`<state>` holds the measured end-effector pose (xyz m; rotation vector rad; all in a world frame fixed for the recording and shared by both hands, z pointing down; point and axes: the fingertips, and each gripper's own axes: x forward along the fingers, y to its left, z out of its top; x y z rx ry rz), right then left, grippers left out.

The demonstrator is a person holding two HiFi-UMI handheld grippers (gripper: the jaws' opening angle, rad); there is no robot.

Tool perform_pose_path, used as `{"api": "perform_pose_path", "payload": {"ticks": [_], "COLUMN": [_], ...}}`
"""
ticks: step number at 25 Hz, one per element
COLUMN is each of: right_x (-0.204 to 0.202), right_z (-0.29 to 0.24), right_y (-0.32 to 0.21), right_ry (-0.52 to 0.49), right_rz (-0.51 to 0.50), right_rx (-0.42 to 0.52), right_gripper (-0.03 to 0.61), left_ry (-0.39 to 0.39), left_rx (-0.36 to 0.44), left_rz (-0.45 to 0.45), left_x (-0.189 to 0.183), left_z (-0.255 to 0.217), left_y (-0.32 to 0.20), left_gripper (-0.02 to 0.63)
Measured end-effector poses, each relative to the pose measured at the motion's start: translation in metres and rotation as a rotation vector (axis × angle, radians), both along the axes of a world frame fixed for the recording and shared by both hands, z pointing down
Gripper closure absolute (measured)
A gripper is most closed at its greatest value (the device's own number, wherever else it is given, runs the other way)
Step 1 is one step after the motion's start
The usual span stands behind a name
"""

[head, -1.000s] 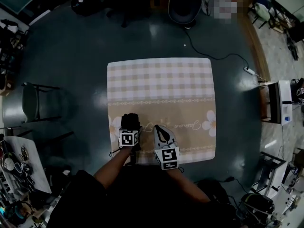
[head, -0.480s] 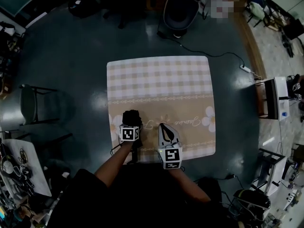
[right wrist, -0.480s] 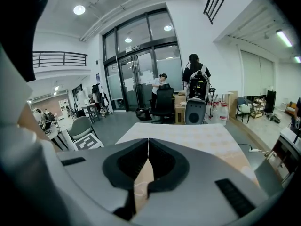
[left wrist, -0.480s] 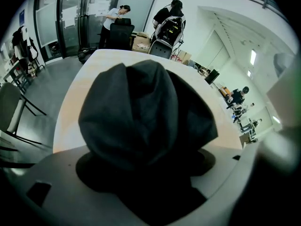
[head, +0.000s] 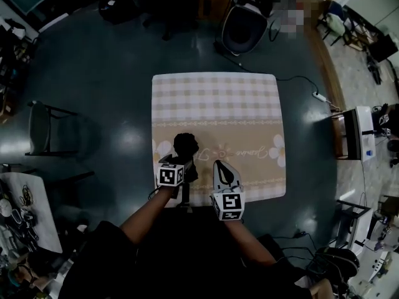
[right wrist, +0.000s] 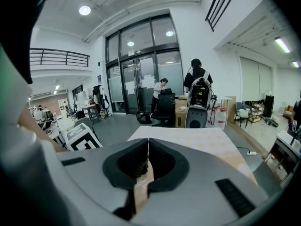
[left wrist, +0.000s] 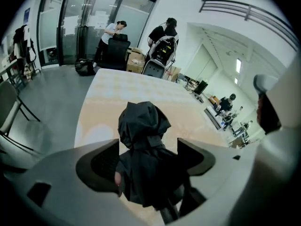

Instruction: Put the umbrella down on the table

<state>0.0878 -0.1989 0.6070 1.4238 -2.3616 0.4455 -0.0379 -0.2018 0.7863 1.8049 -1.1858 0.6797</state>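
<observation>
- Head view: the left hand-held gripper [head: 179, 162] is clamped on the folded umbrella [head: 186, 146], holding it over the near left part of the desk [head: 215, 98]. I cannot tell whether the umbrella touches the desk. The right hand-held gripper [head: 220, 167] hangs just beside it.
- The desk wears a beige checked cloth with printed flowers. Being soft, it could bunch if the umbrella is dragged across it.
- Left gripper view: the umbrella [left wrist: 143, 147] is a black, crumpled bundle of thin fabric cinched by a strap, with a dark stem below. It sits between the grey jaws' dark ribbed pads. Such fabric looks slick, so a loose grip may let it slide. Released close to the near edge, the rounded bundle could roll off.
- Right gripper view: the jaws are pressed together on nothing.
</observation>
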Motion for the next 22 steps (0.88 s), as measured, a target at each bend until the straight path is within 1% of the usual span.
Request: {"api": "perform_pose_path", "payload": {"ticks": [3,7,10,13,16,17,18,19,20,21,22], "right_x": [-0.006,-0.017,-0.034,-0.045,-0.063,-0.070,-0.076,-0.083,-0.090,-0.097,-0.103], "right_z": [-0.013,-0.039,-0.064,-0.088,-0.104,-0.105,-0.105,-0.106,-0.108,-0.112,-0.117], "right_y": [0.013,0.023,0.033,0.044,0.067,0.076,0.085,0.093,0.100,0.107,0.112], "right_ry": [-0.033,-0.183,-0.201,-0.200,-0.204,-0.203,-0.201,-0.198,-0.196,-0.193,-0.188], "right_rz": [0.017,0.090,0.104,0.093,0.082,0.084,0.083,0.077,0.067,0.056,0.046], "right_rx": [0.009,0.013,0.049,0.094,0.145,0.149,0.150,0.153,0.160,0.171,0.185], "right_gripper": [0.561,0.561,0.561,0.561,0.561,0.561,0.561,0.561,0.561,0.561,0.561], "left_ry": [0.063,0.136,0.175,0.206,0.224,0.228,0.234,0.244,0.256,0.266,0.271], "left_rx": [0.057,0.167,0.268,0.408,0.537,0.576,0.618,0.659,0.695,0.723,0.744], "left_rz": [-0.025,-0.033,-0.027,-0.049,-0.077,-0.087,-0.101,-0.113,-0.119,-0.115,-0.101], "left_x": [-0.005,-0.014,-0.030,-0.040,-0.056,-0.062,-0.067,-0.071,-0.074,-0.075,-0.075], "left_z": [-0.035,-0.089,-0.134,-0.183,-0.231,-0.245,-0.257,-0.270,-0.280,-0.289,-0.296], "left_y": [0.016,0.036,0.052,0.063,0.078,0.083,0.087,0.091,0.095,0.100,0.105], "left_gripper": [0.229,0.229,0.229,0.231,0.253,0.272,0.312,0.390,0.492,0.532,0.545]}}
